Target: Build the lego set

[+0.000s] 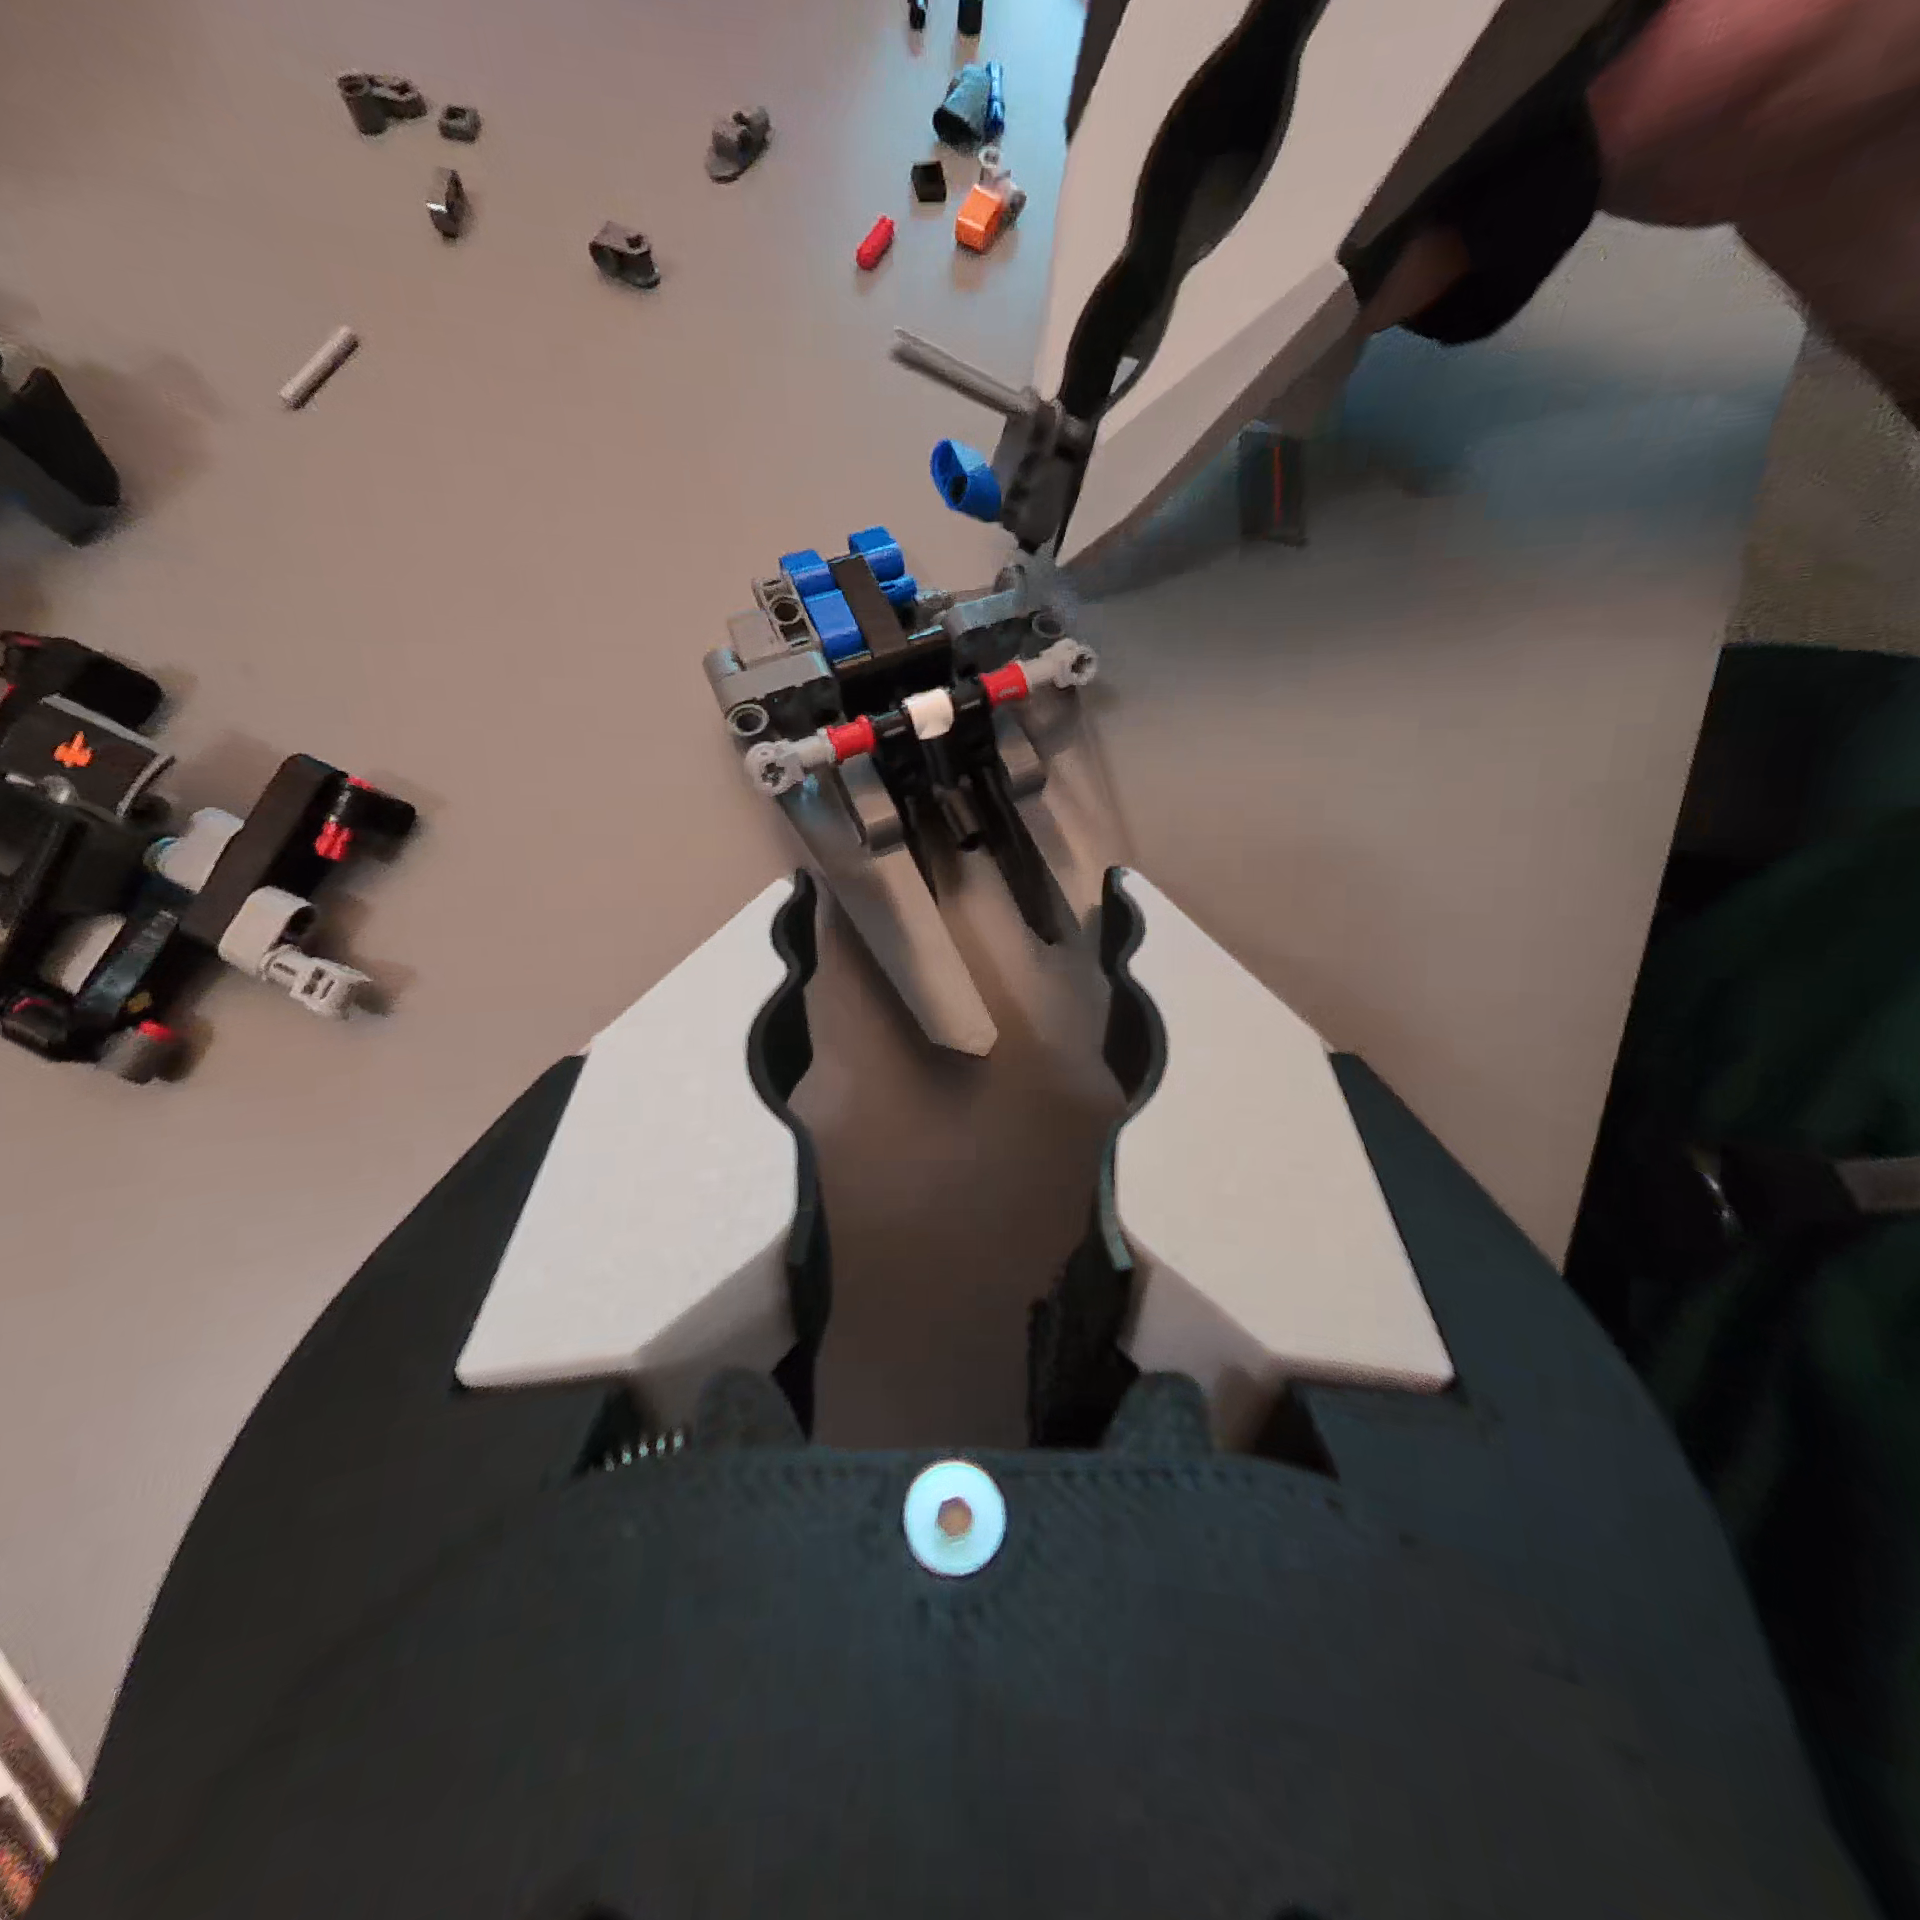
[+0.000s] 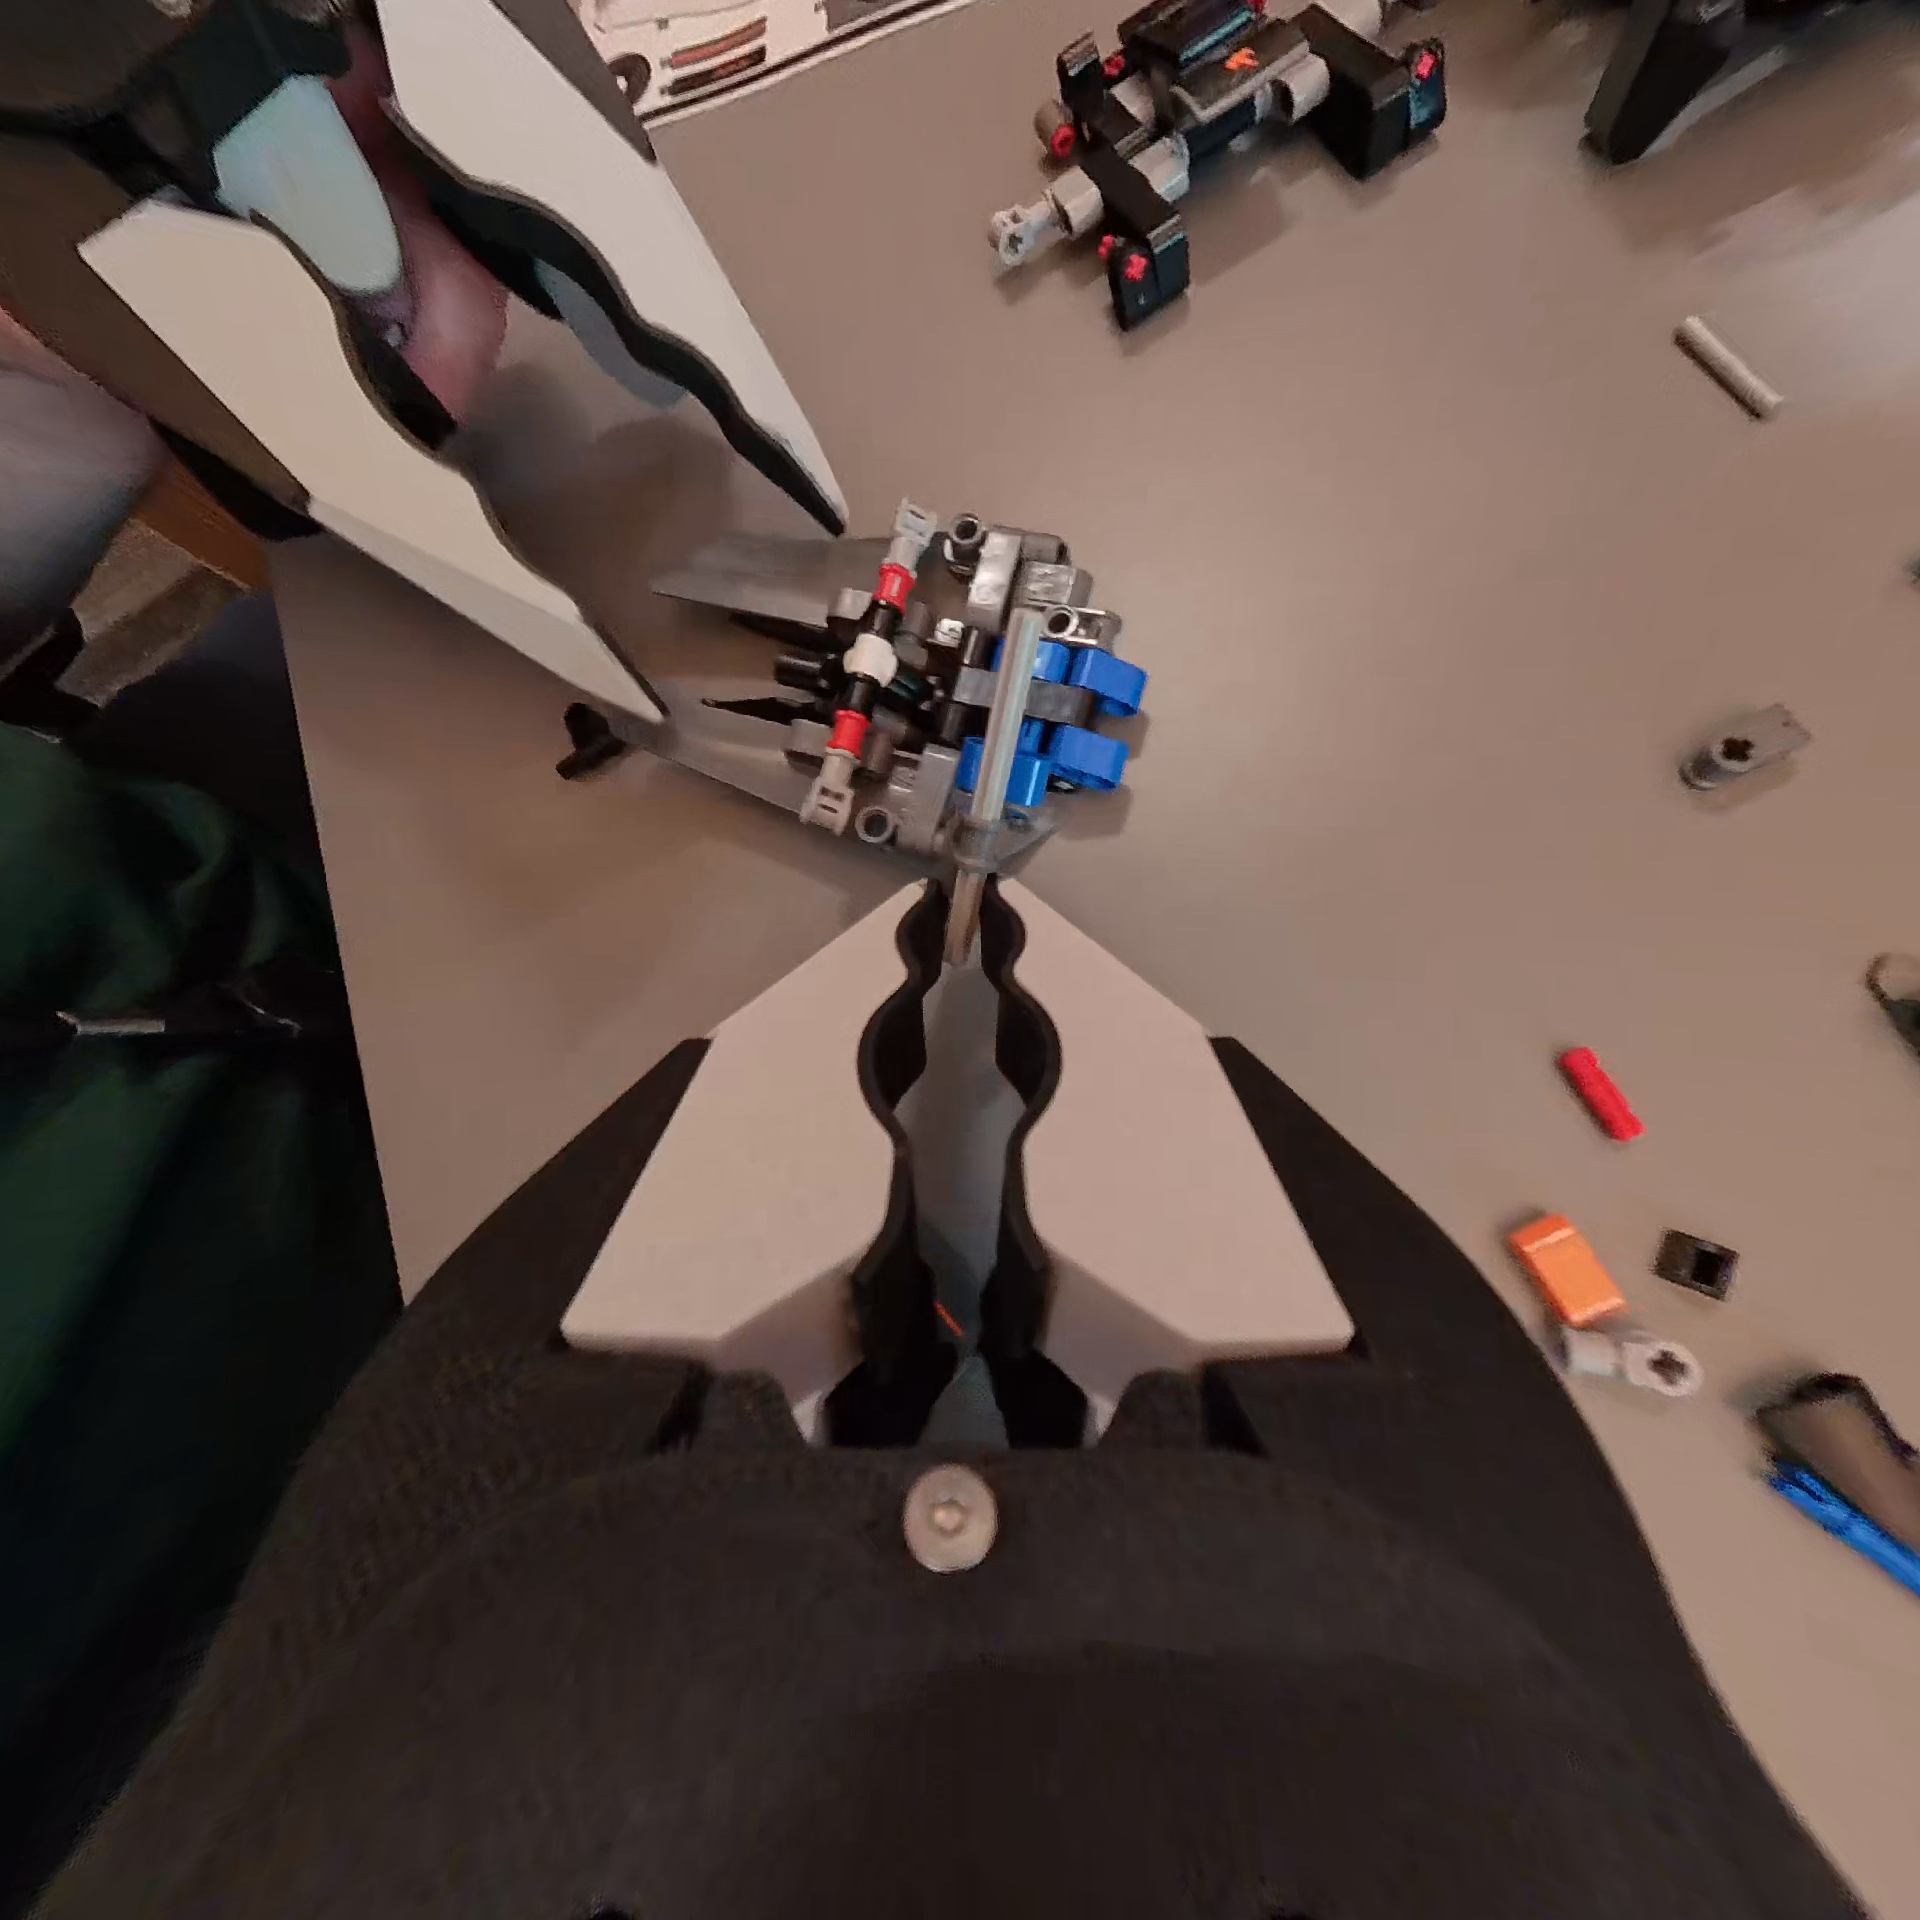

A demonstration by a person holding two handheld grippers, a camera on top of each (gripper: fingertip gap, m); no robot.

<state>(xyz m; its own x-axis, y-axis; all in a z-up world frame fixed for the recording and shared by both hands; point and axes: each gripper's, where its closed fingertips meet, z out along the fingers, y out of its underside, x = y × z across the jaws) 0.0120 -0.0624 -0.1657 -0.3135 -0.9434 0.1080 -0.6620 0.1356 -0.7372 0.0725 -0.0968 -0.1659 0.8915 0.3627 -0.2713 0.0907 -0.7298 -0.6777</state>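
1. While our left gripper (image 1: 956, 914) hangs with jaws spread wide and empty just short of the lego sub-assembly (image 1: 894, 686), that grey, blue and black build sits near the grey table (image 1: 520, 520) edge.
2. Our right gripper (image 2: 958, 914) is clenched on a grey connector with an axle (image 2: 997, 727), held above the sub-assembly.
3. Farther off lie a larger black build (image 2: 1226, 125), a red pin (image 2: 1600, 1093), an orange piece (image 2: 1564, 1270).
4. We see no containers.

no legible text, booklet (image 2: 727, 52) print blurred
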